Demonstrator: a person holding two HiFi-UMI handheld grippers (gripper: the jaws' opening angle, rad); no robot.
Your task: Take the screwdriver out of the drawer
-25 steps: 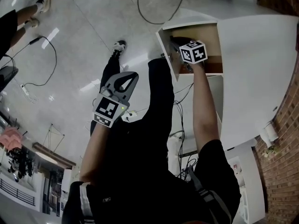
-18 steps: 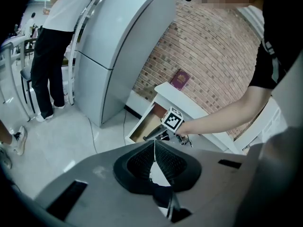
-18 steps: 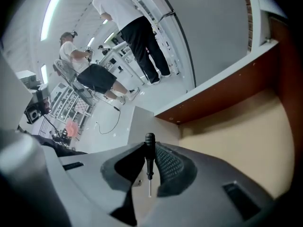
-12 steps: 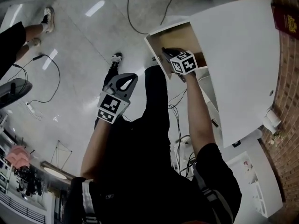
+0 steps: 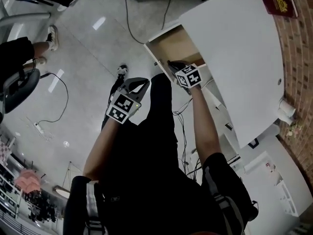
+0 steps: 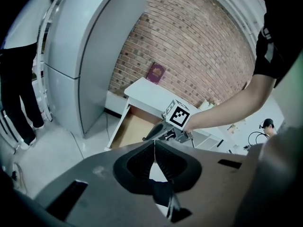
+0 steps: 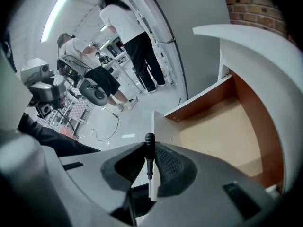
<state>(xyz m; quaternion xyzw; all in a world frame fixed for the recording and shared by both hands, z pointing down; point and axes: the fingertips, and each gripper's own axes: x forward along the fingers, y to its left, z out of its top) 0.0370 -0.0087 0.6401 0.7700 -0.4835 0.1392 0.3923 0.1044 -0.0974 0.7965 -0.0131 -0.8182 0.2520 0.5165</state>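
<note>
A slim black screwdriver (image 7: pixel 149 155) stands upright between the pads of my right gripper (image 7: pixel 150 148), which is shut on it. In the head view my right gripper (image 5: pixel 174 65) hovers at the front edge of the open wooden drawer (image 5: pixel 171 44), its marker cube behind the jaws. The drawer's floor (image 7: pixel 222 131) looks bare in the right gripper view. My left gripper (image 5: pixel 138 84) hangs to the left, over the floor and apart from the drawer. Its jaws meet with nothing between them (image 6: pixel 154 145). The left gripper view shows the right gripper (image 6: pixel 161 130) by the drawer (image 6: pixel 129 130).
The drawer belongs to a white desk (image 5: pixel 239 48) against a brick wall, with a dark red book (image 5: pixel 279 1) on its far end. Cables (image 5: pixel 131 31) trail across the glossy floor. People stand in the background (image 7: pixel 130 32). A large grey cabinet (image 6: pixel 90 56) stands left of the desk.
My right gripper has drawn back from inside the drawer to its front edge. The head camera has shifted, showing more of the desk. The left gripper has barely moved.
</note>
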